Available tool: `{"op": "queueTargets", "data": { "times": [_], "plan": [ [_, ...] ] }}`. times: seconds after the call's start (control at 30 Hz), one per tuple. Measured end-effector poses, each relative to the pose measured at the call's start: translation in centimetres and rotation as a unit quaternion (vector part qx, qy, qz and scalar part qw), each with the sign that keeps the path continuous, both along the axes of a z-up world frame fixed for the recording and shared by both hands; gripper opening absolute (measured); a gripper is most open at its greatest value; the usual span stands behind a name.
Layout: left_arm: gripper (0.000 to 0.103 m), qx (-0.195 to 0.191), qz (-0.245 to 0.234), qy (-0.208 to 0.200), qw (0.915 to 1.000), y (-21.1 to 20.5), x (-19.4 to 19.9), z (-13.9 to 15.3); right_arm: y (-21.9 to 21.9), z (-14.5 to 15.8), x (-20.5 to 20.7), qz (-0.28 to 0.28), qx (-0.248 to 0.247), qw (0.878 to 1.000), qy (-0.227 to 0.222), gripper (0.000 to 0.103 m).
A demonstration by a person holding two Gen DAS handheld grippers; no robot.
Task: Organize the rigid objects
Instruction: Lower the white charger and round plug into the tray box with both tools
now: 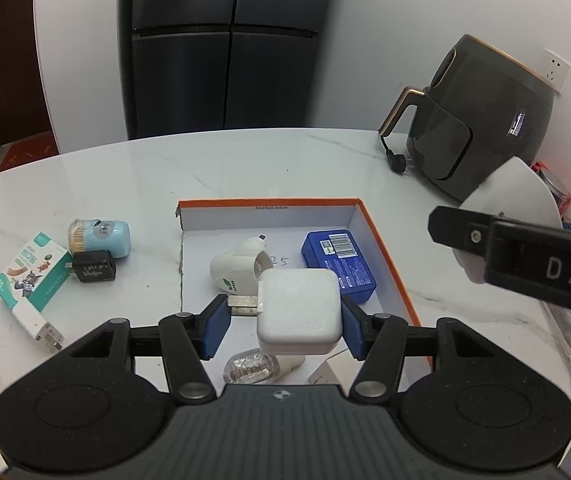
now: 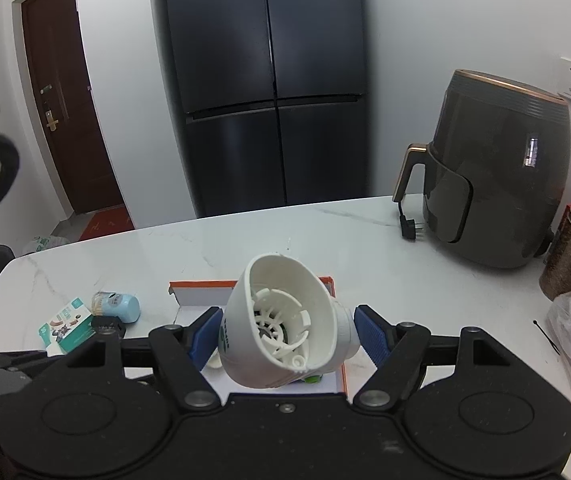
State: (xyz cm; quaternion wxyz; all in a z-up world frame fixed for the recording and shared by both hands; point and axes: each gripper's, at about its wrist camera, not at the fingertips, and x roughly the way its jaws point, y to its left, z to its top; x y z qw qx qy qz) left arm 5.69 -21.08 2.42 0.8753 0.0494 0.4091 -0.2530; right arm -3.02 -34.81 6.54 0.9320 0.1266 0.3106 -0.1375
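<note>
Two grippers are seen above an orange-edged box (image 1: 385,248) on the marble table (image 1: 125,184). A white charger (image 1: 299,312) is clamped in the left gripper (image 1: 285,326); a white plastic cone (image 2: 285,328) is clamped in the right gripper (image 2: 283,338).

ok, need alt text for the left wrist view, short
The left gripper holds a white square charger over an orange-edged box on a marble table. The box holds a blue tin and a white plug-in device. More small items lie to the box's left.
</note>
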Motion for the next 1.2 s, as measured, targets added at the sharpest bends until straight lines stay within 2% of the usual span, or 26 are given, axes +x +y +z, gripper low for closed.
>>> {"op": "queueTargets", "data": {
  "times": [0.43,1.2],
  "plan": [
    [0.058,0.01,0.004,0.014,0.9998,-1.2,1.3,-1.3,-0.4,-1.3,3.0,0.022,0.002,1.0,0.014,0.087],
    [0.058,0.017,0.014,0.036,0.9991,-2.0,3.0,-3.0,-1.1,-3.8,5.7,0.042,0.007,0.998,0.038,0.087]
  ]
}}
